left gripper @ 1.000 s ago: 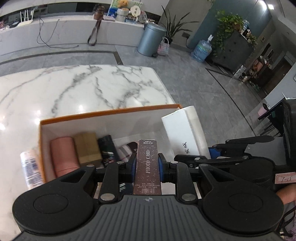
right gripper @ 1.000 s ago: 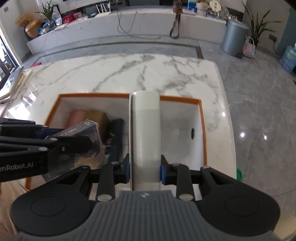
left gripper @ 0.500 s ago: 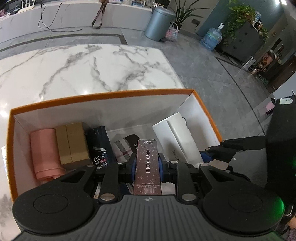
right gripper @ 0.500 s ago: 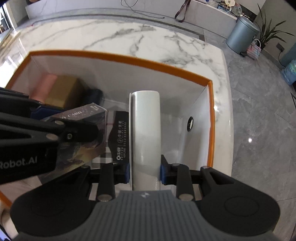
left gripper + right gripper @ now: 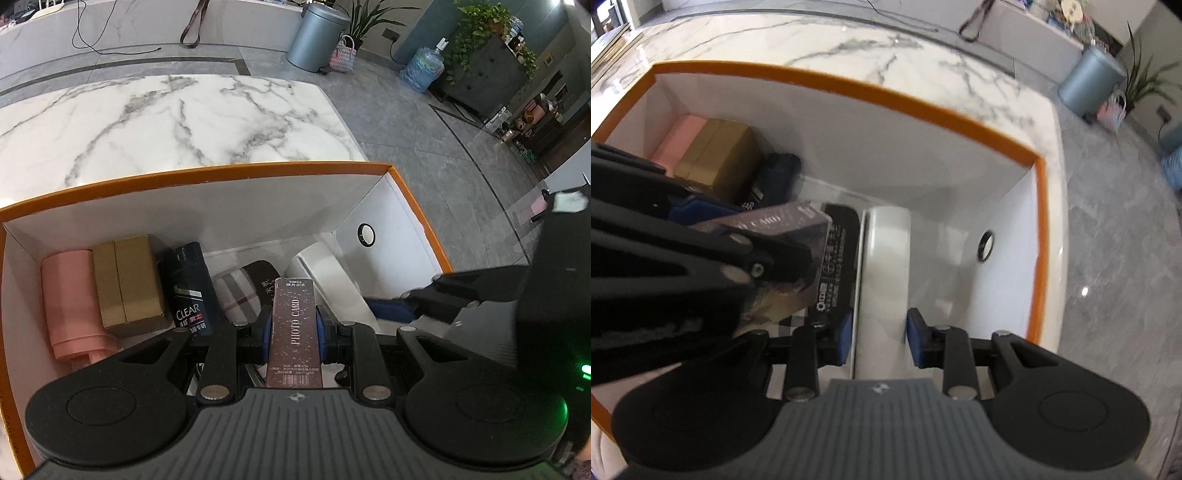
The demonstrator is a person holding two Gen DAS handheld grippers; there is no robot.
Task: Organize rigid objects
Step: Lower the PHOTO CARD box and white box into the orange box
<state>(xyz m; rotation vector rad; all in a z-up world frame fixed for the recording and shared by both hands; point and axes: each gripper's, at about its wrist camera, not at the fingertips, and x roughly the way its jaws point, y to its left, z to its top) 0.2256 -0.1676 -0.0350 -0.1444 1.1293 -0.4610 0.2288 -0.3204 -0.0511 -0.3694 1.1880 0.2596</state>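
Observation:
An orange-rimmed white box (image 5: 207, 173) (image 5: 923, 107) stands on a marble table. My left gripper (image 5: 293, 332) is shut on a dark "PHOTO CARD" box (image 5: 294, 328), held low inside the orange box; it also shows in the right wrist view (image 5: 783, 236). My right gripper (image 5: 879, 339) holds a tall white box (image 5: 884, 280) down in the box's right part, its pads (image 5: 915, 341) slightly spread at the sides. The white box shows in the left wrist view (image 5: 332, 280). A pink bottle (image 5: 70, 306), gold box (image 5: 125, 280) and dark CLEAR bottle (image 5: 190, 291) lie at left.
A plaid item (image 5: 236, 295) and a black box (image 5: 838, 258) lie on the box floor in the middle. The marble table (image 5: 166, 118) stretches beyond the box. The table's right edge drops to a grey floor with a bin (image 5: 316, 37).
Both grippers have moved down from above the rim into the orange box with their loads. The right gripper's pads now look slightly loosened around the white box.

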